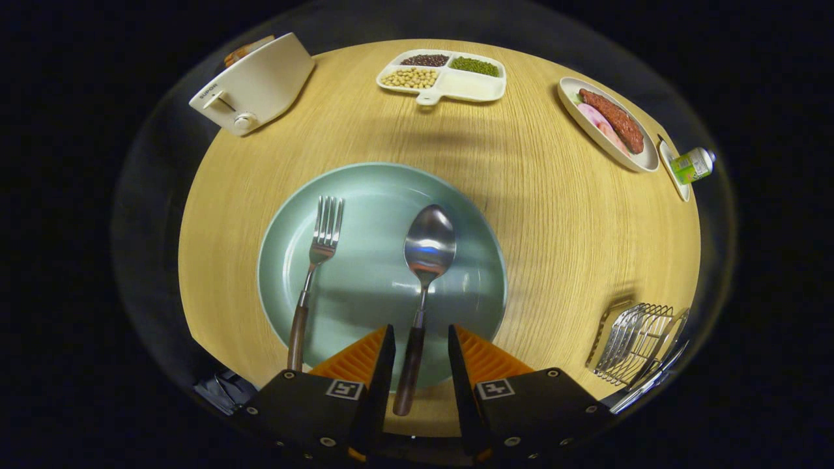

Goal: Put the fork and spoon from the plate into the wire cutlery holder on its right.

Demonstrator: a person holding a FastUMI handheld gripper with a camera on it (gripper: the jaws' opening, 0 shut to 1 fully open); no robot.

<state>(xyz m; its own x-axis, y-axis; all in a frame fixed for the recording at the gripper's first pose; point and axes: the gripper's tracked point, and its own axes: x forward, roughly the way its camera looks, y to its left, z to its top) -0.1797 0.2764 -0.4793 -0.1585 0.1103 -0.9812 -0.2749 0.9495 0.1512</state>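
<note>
A pale green plate lies on the round wooden table just ahead of my fingers. On it rest a fork on the left and a spoon on the right, both steel with dark wooden handles. My gripper is open, and the spoon's handle runs down between the two fingers without either one touching it. The fork's handle lies to the left of the left finger. The wire cutlery holder stands on the table to the right of the plate and the fingers.
Beyond the plate stand a white toaster at the far left, a divided white tray of beans at the back, an oval dish of sliced meat and a small green bottle at the far right.
</note>
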